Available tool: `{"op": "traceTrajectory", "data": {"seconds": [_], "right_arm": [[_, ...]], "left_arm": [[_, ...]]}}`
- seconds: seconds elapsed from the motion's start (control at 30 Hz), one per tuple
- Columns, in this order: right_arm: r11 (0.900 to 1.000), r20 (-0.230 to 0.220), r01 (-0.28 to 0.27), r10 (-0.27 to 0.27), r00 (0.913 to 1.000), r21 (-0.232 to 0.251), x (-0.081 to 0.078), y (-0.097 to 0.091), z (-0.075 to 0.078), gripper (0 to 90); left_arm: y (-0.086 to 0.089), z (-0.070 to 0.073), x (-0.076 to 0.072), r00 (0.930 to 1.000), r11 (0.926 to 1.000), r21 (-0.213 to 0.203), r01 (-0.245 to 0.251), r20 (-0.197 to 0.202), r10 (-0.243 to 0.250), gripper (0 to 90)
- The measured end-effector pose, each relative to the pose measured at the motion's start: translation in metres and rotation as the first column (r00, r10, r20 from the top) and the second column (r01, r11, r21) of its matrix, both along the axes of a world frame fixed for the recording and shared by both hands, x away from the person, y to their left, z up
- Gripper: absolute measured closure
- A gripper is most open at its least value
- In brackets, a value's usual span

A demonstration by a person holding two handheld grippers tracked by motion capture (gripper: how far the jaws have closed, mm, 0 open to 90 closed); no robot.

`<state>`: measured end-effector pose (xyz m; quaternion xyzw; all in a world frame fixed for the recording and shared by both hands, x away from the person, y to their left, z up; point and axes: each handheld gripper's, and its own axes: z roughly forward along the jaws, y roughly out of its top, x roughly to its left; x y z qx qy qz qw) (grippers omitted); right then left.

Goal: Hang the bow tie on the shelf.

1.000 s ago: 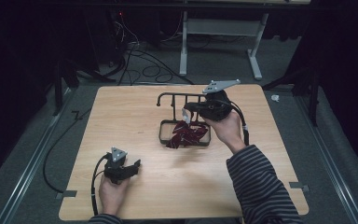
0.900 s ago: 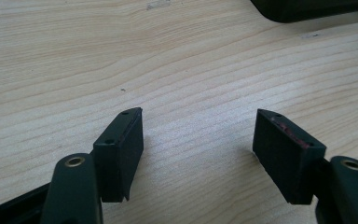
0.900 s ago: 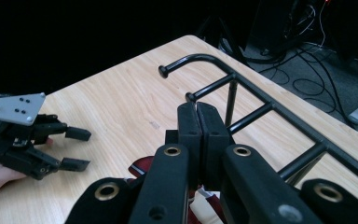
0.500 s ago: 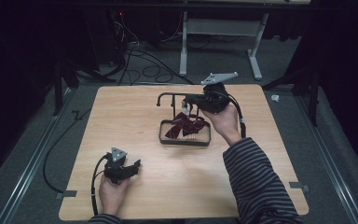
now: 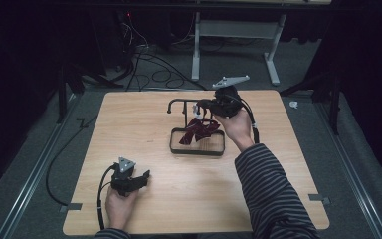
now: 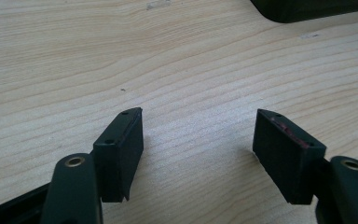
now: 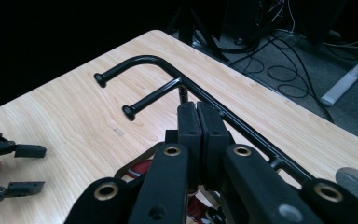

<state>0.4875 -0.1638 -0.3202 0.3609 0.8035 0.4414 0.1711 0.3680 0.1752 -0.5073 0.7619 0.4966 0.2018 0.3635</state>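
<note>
Right hand-held gripper (image 5: pixel 202 105) clamped on dark red bow tie (image 5: pixel 197 130) above black rack (image 5: pixel 197 143), left hand-held gripper (image 5: pixel 142 178) wide open, resting on desk (image 5: pixel 129 124) well clear of rack

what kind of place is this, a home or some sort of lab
Most likely a lab or recording room, not a home. A plain wooden table stands on grey carpet in a dark room, loose cables trail over the floor behind it, and the white legs of a workbench show at the back.
</note>
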Motion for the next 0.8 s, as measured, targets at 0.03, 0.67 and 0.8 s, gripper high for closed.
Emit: {"op": "traceTrajectory", "data": {"seconds": [0.03,0.67,0.8], "right_arm": [[1.0,-0.001,0.003,-0.003,1.0,-0.006,0.001,0.0,0.0,90.0],[0.9995,0.006,0.015,-0.015,0.9999,0.027,-0.012,-0.011,0.005,75.7],[0.999,0.01,0.028,-0.028,0.9996,0.036,-0.019,-0.021,0.006,74.9]], "left_arm": [[0.0,0.0,0.0,1.0,1.0,0.0,0.0,0.0,0.0,33.9],[0.0,0.0,0.0,1.0,1.0,0.003,0.001,-0.001,-0.001,33.9],[0.0,0.0,0.0,1.0,1.0,0.005,0.001,0.0,-0.001,33.9]]}}
